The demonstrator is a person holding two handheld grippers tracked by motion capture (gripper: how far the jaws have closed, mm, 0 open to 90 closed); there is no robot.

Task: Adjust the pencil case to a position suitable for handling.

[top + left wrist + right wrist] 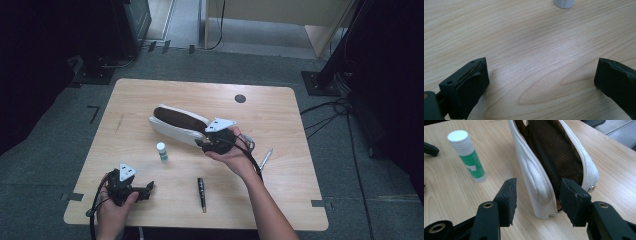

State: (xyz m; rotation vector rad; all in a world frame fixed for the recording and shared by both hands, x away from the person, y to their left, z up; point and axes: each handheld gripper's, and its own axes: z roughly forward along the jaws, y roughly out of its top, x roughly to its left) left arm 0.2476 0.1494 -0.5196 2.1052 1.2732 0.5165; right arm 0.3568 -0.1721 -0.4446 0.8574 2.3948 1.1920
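Right gripper (536, 195), jaws parted astride the near end of the open white pencil case (554, 162) at table centre, pads not pressing; glue stick (467, 156) at its ten o'clock; left gripper (541, 82) open over bare table (524, 37)

bare wood betw. left claw (131, 188) & glue stick (161, 151), pen (201, 194) right of it, pouch (176, 125) blocks centre
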